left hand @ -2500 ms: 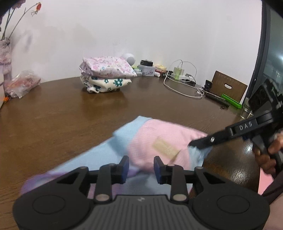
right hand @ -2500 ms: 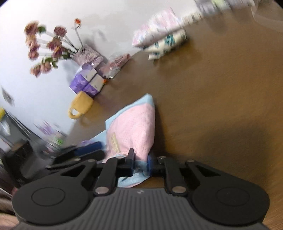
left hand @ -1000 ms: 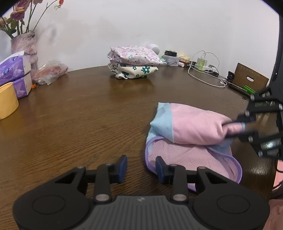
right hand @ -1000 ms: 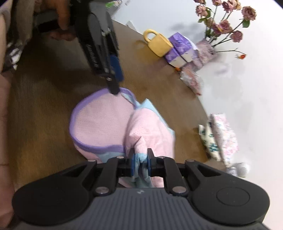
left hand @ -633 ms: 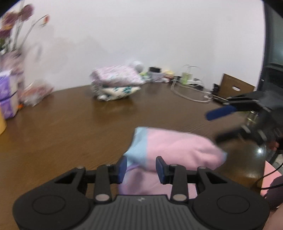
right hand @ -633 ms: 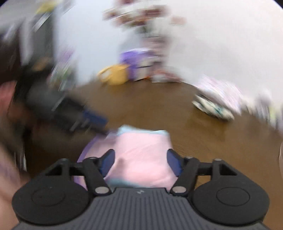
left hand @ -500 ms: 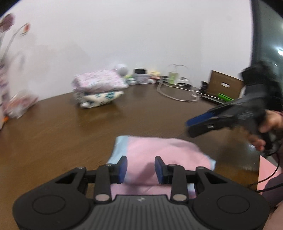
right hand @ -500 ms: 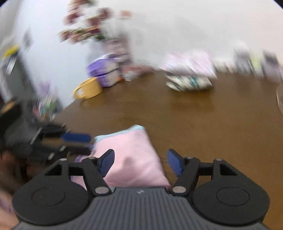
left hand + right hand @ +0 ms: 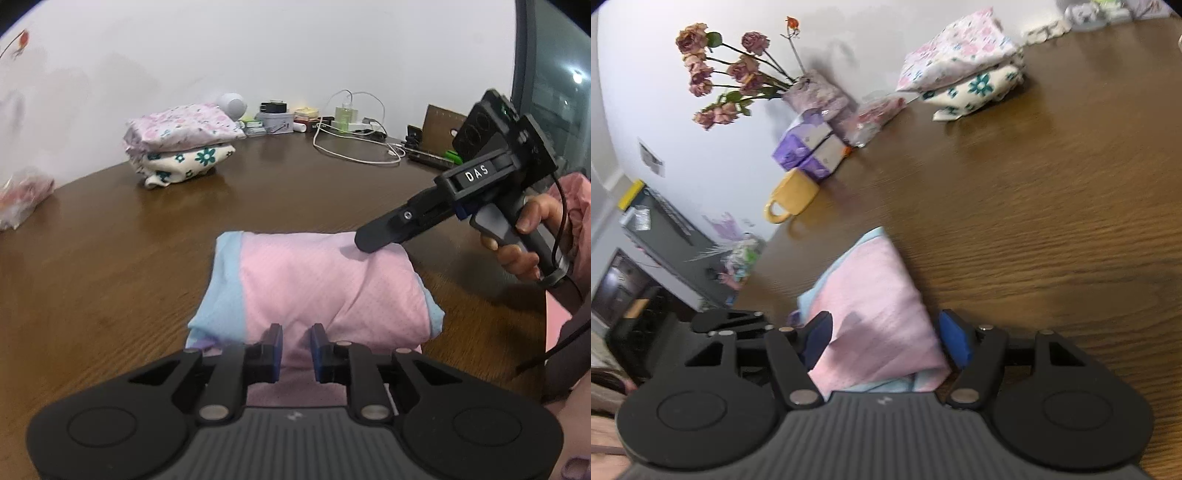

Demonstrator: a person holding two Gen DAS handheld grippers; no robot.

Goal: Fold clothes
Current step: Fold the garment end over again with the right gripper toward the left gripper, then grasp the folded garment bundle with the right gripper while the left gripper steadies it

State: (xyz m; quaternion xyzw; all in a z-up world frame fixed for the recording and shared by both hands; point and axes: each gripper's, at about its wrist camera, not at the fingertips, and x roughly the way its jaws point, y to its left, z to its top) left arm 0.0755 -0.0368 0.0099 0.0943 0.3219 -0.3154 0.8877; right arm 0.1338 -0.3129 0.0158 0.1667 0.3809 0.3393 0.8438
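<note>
A folded pink garment (image 9: 314,280) with light blue edges lies on the brown wooden table (image 9: 110,240), close to its near edge. My left gripper (image 9: 296,345) has its fingers drawn close together on the garment's near edge, and the cloth puckers between them. My right gripper (image 9: 886,341) is wide open, one blue pad on each side of the garment's (image 9: 871,306) end. In the left wrist view the right gripper (image 9: 376,238), held by a hand, rests its tip on the garment's far right corner.
A stack of folded floral clothes (image 9: 184,136) sits at the back of the table. Chargers and white cables (image 9: 354,147) lie at the back right. A yellow mug (image 9: 792,195), purple tissue packs (image 9: 809,147) and a vase of roses (image 9: 738,74) stand along the left side.
The right gripper let go of the cloth it held a second ago and now straddles the garment. The left fingers narrowed onto the near edge. The pink fold now covers the purple-trimmed layer.
</note>
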